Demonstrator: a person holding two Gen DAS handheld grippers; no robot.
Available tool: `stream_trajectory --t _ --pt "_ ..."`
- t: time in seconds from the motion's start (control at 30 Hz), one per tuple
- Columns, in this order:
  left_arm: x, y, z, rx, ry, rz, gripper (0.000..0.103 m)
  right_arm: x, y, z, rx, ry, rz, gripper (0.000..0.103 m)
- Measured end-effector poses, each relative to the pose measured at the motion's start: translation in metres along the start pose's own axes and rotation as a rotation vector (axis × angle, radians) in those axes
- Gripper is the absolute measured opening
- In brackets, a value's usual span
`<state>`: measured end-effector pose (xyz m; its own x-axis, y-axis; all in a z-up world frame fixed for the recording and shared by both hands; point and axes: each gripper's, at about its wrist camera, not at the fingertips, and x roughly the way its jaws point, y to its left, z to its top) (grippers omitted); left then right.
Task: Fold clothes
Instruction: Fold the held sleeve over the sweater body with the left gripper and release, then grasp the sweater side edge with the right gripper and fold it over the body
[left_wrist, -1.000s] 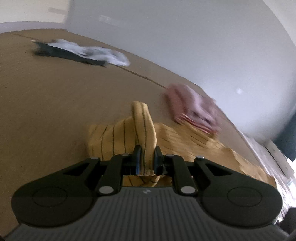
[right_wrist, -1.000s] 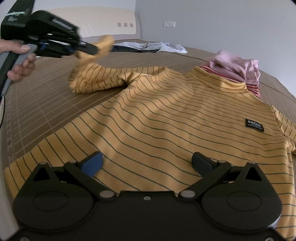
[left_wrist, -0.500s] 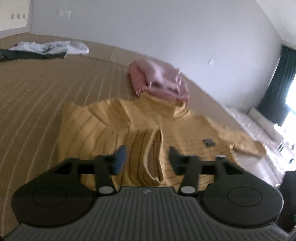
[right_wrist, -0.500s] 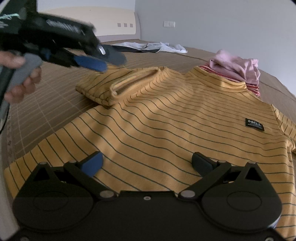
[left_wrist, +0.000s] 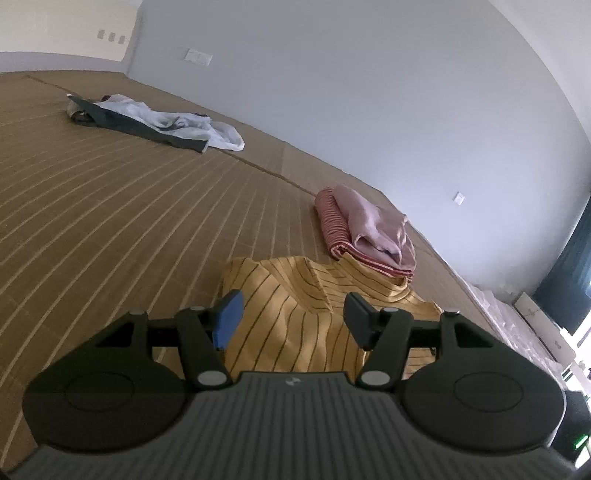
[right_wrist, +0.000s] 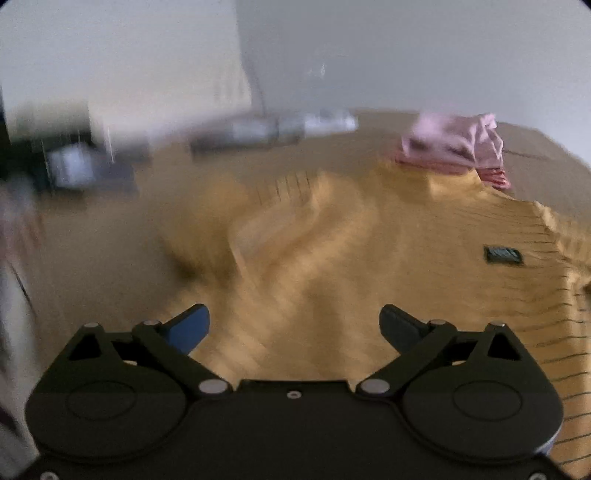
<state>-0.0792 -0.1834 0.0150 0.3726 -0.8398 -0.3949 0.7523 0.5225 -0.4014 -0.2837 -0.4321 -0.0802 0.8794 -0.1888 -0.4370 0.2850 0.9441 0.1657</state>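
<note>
Brown woven matting (left_wrist: 110, 221) lay under the yellow striped sweater (left_wrist: 295, 314), which spread ahead of both sets of fingers. Since a second earlier the left gripper (left_wrist: 291, 317) had let go of the sleeve, its fingers now apart; the right gripper (right_wrist: 293, 325) remained spread, its view blurred. A folded pink garment (left_wrist: 373, 229) sat beyond the collar.
</note>
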Motion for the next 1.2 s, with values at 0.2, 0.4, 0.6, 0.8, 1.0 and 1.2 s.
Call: stream_trajectory --t 0.2,0.4,0.6,0.8,1.0,1.2 --pt "-0.006 0.004 0.001 -0.008 0.001 0.010 0.066 0.032 -0.003 0.042 0.209 0.002 0.065 0.095" --pt "0.000 0.005 0.000 0.001 0.018 0.017 0.066 0.087 -0.014 0.046 0.347 0.107 0.126 0.055" --pt "0.006 0.007 -0.001 0.003 0.027 0.029 0.066 0.096 -0.008 0.043 0.285 0.083 0.115 0.009" --pt "0.014 0.005 -0.004 0.017 0.049 0.033 0.066 0.064 -0.017 0.066 0.227 -0.050 0.097 0.008" --pt "0.022 -0.003 -0.009 0.064 0.075 0.031 0.066 0.045 -0.059 0.107 0.182 -0.141 -0.031 0.008" --pt "0.030 -0.008 -0.012 0.081 0.092 0.027 0.066 0.039 -0.110 0.108 0.231 -0.102 -0.148 0.008"
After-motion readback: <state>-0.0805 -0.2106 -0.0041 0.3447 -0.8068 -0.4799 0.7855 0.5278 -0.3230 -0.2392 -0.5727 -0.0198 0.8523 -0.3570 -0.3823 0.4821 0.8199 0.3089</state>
